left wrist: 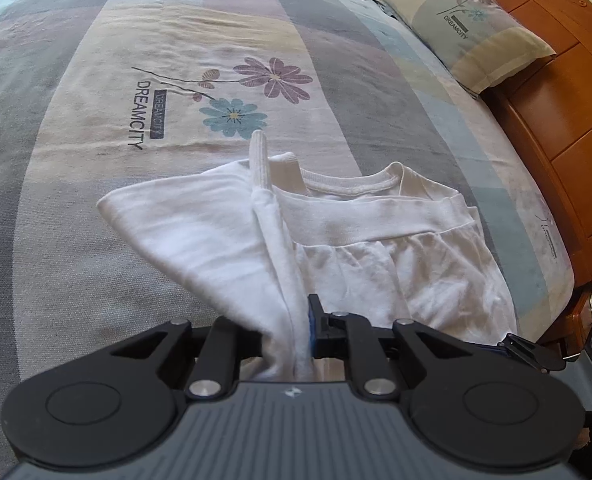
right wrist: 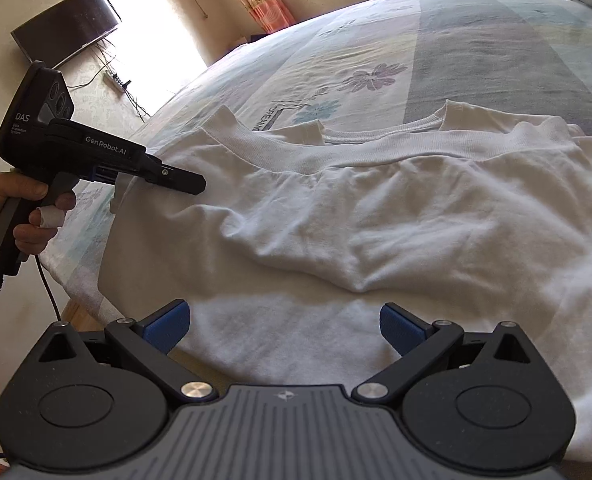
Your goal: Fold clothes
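Note:
A white sweatshirt (right wrist: 375,220) lies on the bed, its lower part folded up so the ribbed hem lies just below the collar (left wrist: 351,184). My left gripper (left wrist: 292,336) is shut on the garment's left side and lifts a fold of cloth with the sleeve, whose ribbed cuff (left wrist: 258,144) points away. In the right wrist view a hand holds the left gripper (right wrist: 184,180) at the shirt's left edge. My right gripper (right wrist: 284,326) hovers open over the near part of the shirt, with nothing between its blue pads (right wrist: 168,324).
The flowered bedsheet (left wrist: 216,100) stretches beyond the shirt. A pillow (left wrist: 467,20) and the wooden headboard (left wrist: 555,100) stand to the right. The bed's edge (right wrist: 76,272) drops to the floor on the left, below a wall TV (right wrist: 68,20) and a power strip (right wrist: 116,78).

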Demonstrator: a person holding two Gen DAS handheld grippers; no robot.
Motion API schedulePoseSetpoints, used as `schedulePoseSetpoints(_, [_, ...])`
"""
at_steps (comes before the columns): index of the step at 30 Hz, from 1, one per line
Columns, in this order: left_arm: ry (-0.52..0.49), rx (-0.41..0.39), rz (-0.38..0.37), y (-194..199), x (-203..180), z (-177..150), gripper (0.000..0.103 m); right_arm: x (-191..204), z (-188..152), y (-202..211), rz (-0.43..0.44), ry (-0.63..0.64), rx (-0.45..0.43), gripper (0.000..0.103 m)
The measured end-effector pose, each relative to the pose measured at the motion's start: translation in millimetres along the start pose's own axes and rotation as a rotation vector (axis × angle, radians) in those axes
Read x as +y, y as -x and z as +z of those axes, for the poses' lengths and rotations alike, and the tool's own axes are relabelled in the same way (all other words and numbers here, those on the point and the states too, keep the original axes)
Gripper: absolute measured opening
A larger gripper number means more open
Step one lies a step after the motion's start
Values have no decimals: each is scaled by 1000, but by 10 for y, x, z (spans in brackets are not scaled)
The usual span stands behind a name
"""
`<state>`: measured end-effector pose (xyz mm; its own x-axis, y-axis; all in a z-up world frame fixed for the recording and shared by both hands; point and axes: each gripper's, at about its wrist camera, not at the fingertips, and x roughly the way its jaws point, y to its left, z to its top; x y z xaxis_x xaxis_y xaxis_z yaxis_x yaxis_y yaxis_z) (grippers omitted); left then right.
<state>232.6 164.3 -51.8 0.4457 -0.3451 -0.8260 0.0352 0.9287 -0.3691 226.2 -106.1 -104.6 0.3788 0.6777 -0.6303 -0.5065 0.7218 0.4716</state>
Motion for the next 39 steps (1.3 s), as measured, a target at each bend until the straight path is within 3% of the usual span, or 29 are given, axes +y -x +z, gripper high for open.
schedulePoseSetpoints(9, [-8, 7, -35, 65, -278, 79, 13, -165, -198, 570, -50, -32, -77, 103])
schedulePoseSetpoints(17, [-49, 31, -91, 30, -770, 235, 13, -308, -289, 877, -52, -58, -150, 103])
schedulePoseSetpoints(39, [-55, 185, -131, -1068, -2032, 535, 14, -720, -511, 1392, -109, -145, -267, 103])
